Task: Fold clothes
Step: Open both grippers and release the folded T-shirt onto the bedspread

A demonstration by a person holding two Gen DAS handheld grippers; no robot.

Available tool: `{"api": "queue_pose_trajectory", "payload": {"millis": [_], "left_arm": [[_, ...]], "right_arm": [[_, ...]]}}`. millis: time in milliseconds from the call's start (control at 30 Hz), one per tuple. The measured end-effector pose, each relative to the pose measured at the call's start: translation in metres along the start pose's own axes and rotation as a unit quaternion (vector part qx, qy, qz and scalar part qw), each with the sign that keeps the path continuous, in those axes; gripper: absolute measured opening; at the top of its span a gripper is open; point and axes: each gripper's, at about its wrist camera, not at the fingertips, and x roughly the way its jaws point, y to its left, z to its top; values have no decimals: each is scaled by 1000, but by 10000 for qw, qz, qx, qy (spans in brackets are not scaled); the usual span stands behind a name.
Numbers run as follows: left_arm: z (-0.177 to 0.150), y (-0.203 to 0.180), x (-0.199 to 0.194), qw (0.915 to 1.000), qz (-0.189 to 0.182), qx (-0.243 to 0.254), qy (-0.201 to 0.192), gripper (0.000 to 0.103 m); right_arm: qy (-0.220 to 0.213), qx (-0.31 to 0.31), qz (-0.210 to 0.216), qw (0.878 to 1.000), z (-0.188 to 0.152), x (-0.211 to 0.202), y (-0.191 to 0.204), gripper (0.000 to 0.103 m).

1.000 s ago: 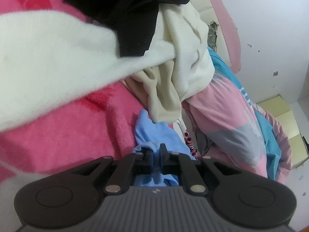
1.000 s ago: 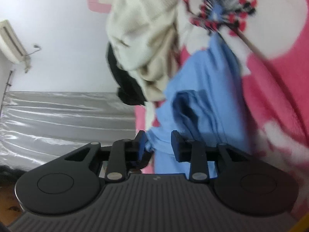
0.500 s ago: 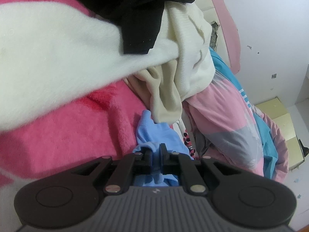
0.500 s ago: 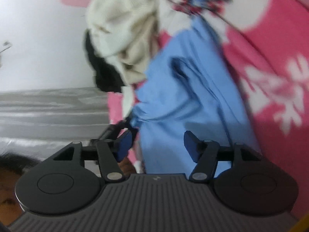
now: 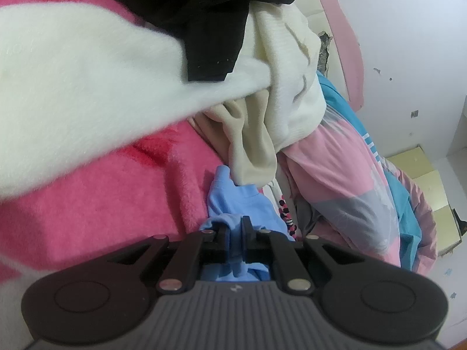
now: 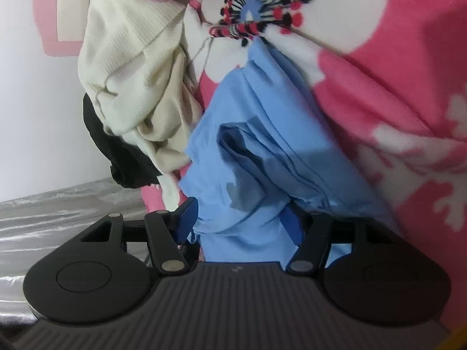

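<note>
A light blue garment (image 5: 233, 201) lies crumpled on a pink fleece blanket (image 5: 102, 204). My left gripper (image 5: 233, 233) is shut on a fold of it, the fabric bunched between the fingertips. In the right wrist view the same blue garment (image 6: 262, 134) runs from the blanket down into my right gripper (image 6: 239, 221). The right jaws stand wide apart, and the cloth lies loosely between the blue pads (image 6: 186, 218) without being pinched. The lower part of the garment is hidden behind both gripper bodies.
A pile of a cream knit sweater (image 5: 286, 87) and a black garment (image 5: 210, 14) sits just beyond the blue one. A pink, blue and grey quilt (image 5: 350, 180) lies to the right, by a white wall (image 5: 408, 29). Silver sheeting (image 6: 58, 204) shows left.
The right jaws spread from nearly closed on the blue cloth to wide apart, and that gripper rolled and shifted. The left gripper kept still with its grip unchanged.
</note>
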Motion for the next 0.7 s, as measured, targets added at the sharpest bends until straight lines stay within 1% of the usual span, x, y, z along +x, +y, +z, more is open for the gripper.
{"api": "queue_pose_trajectory", "payload": {"millis": [33, 100, 133, 233, 367, 433, 467, 500, 533, 567, 600, 633, 667, 700], "left_arm": [[0, -1, 0, 10000, 10, 27, -3, 7], [0, -3, -2, 10000, 6, 77, -11, 7], [0, -4, -3, 9999, -4, 106, -12, 7], [0, -8, -5, 9998, -65, 169, -10, 7], [6, -10, -6, 9997, -262, 8, -8, 8], [10, -11, -1, 9995, -294, -117, 25, 13], [12, -9, 0, 9993, -311, -197, 45, 19], [13, -7, 2, 9991, -299, -303, 21, 23], [14, -5, 3, 9988, -287, -409, -4, 25], [15, -2, 4, 9983, -276, -515, -29, 29], [16, 1, 3, 9976, -275, -626, -76, 33], [16, 4, 2, 9968, -274, -737, -122, 35], [17, 6, 1, 9959, -274, -842, -168, 36], [17, 7, -2, 9959, -281, -838, -202, 39]], "right_arm": [[-23, 0, -2, 10000, 0, 1, 2, 58], [-119, -1, 21, 9999, 0, 0, 2, 38], [-164, -3, 38, 9999, 0, 0, 3, 18], [-339, -106, 212, 9991, -4, -4, 7, 12], [-607, -167, 547, 9965, 2, -6, 18, 11], [-829, -168, 820, 9930, 14, -6, 23, 11], [-938, -157, 958, 9908, 20, -5, 24, 15], [-1040, -87, 1105, 9884, 28, -3, 23, 16], [-1146, -20, 1237, 9857, 35, -2, 22, 21], [-1275, 31, 1291, 9834, 41, -1, 20, 35], [-1412, 75, 1340, 9808, 46, -1, 17, 43], [-1598, 88, 1357, 9777, 48, -4, 15, 51], [-1760, 78, 1371, 9748, 49, -7, 14, 51], [-1805, -49, 1370, 9740, 46, -11, 16, 51]]}}
